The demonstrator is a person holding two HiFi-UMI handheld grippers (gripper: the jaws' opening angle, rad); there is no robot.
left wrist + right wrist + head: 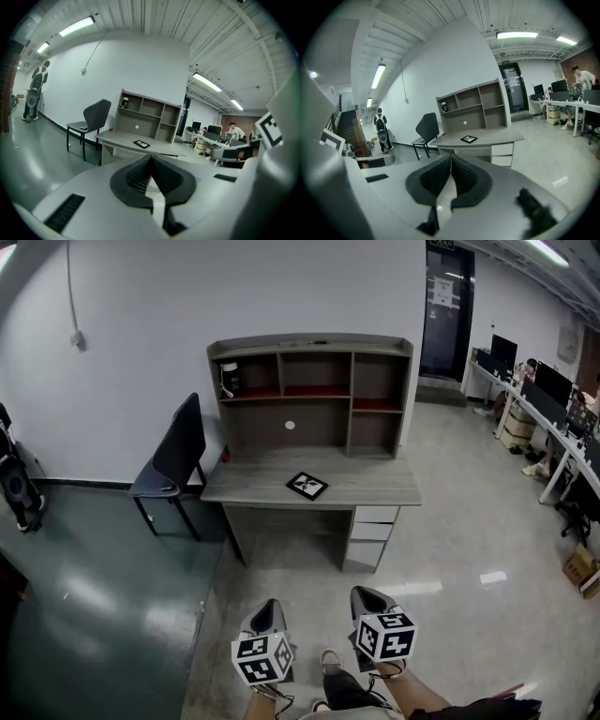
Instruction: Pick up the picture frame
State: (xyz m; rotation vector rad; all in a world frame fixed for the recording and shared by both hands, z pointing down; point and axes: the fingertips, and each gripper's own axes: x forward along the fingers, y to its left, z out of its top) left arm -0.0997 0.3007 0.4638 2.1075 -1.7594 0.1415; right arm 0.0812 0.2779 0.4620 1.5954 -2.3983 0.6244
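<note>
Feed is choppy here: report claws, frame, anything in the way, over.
Left claw and right claw shut, empty, short of the desk. Picture frame flat on desk, untouched. Chair beside desk, off the approach.

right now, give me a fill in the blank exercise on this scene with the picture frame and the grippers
1. The black square picture frame lies ___ on the grey wooden desk.
2. In the head view, the dark chair stands to the desk's ___.
3. The left gripper and the right gripper both have their jaws ___, with nothing between them.
Missing words: flat; left; shut
</note>
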